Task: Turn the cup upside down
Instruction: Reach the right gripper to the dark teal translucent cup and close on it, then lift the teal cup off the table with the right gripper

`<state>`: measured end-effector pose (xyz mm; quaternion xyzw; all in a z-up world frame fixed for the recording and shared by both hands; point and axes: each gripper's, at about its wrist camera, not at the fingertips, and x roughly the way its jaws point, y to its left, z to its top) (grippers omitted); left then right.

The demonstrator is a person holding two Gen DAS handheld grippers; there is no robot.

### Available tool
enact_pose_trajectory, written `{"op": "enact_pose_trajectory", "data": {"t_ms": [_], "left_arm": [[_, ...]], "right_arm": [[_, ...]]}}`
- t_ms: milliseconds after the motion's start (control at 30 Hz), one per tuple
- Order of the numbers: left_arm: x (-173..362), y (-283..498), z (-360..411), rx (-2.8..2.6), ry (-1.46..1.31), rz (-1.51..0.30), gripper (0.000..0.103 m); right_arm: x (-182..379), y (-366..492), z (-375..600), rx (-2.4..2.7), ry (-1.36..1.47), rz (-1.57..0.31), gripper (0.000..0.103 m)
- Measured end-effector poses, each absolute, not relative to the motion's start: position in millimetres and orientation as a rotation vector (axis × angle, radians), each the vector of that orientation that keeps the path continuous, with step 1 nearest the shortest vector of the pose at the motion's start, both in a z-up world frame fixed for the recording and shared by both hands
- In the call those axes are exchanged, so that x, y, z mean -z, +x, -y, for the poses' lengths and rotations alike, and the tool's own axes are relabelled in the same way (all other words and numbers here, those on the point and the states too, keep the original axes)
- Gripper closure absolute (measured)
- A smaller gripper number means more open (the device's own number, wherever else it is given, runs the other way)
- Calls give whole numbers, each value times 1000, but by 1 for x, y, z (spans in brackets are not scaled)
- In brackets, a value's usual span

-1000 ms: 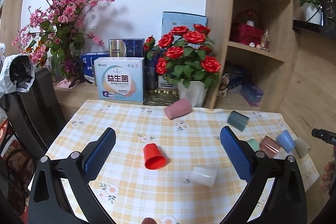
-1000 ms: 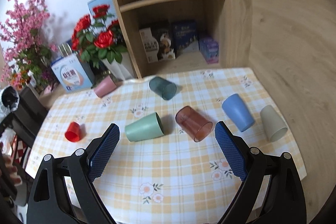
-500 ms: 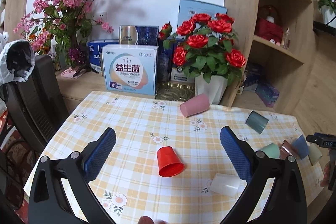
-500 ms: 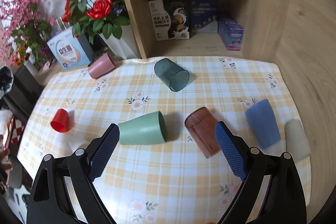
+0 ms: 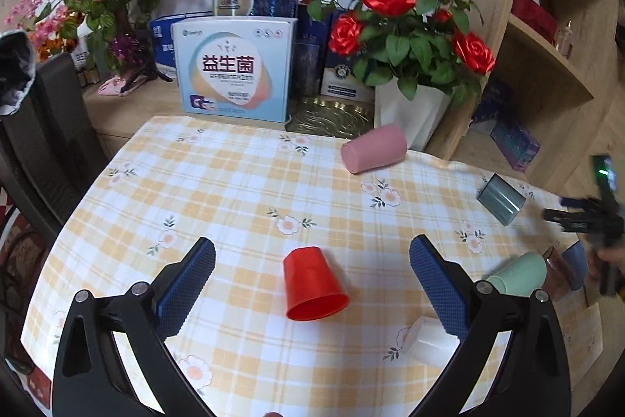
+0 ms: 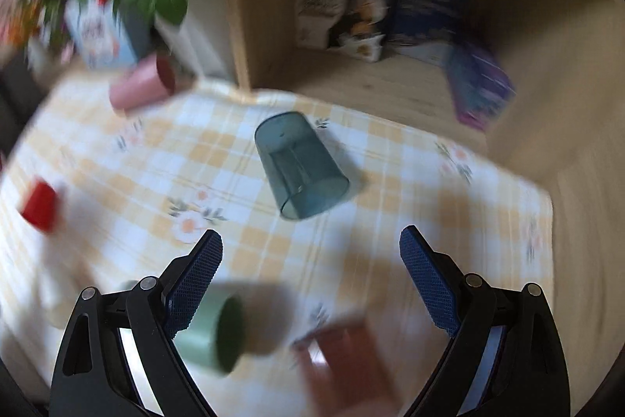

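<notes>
Left gripper [image 5: 311, 260]: fingers spread wide, holding nothing; blue ribbed pads face each other over the checked tablecloth [image 5: 242, 190].
Red cup [image 5: 312, 284]: lies on its side between the left fingers, apart from both pads, mouth turned toward the camera.
White cup [image 5: 429, 340]: on its side, partly hidden behind the right-hand finger of the left gripper.
Pink cup [image 5: 373, 149]: on its side well ahead of the left fingertips, near the white vase of the red roses [image 5: 402, 22].
Supplement box [image 5: 234, 69]: upright beyond the far table edge, ahead and to the left of the left fingers.
Right gripper [image 6: 310, 247]: fingers spread wide, nothing between the pads; this view is motion-blurred.
Dark teal cup [image 6: 300, 170]: translucent, on its side just ahead of the right fingertips and centred between them, mouth toward the camera.
Green cup [image 6: 211, 331]: on its side beside the left-hand finger of the right gripper, close below the camera; whether they touch cannot be told.
Brown cup [image 6: 343, 362]: blurred, low between the right fingers.
Wooden shelf [image 6: 390, 73]: beyond the table, ahead of the right fingers, holding boxes.
</notes>
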<state>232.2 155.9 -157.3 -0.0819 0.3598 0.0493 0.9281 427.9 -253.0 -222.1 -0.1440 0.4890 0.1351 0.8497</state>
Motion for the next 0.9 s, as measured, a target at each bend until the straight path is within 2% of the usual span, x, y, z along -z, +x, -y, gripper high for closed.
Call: {"op": "enact_pose_trajectory", "data": {"t_ms": [233, 533, 567, 633, 667, 900], "left_arm": [[175, 244, -146, -169, -92, -769, 6], [196, 248, -147, -180, -106, -839, 6], [196, 248, -148, -179, -110, -839, 6], [196, 248, -148, -180, -117, -836, 6], [196, 248, -148, -180, -121, -833, 6], [195, 241, -143, -171, -120, -830, 6]], "right_arm": [[260, 498, 225, -317, -300, -1117, 14], [292, 536, 211, -271, -350, -1239, 14], [293, 537, 211, -268, -348, -1256, 15], [296, 539, 209, -272, -347, -1290, 31], [296, 539, 209, -258, -356, -1294, 35], [273, 525, 214, -240, -293, -1255, 35]]}}
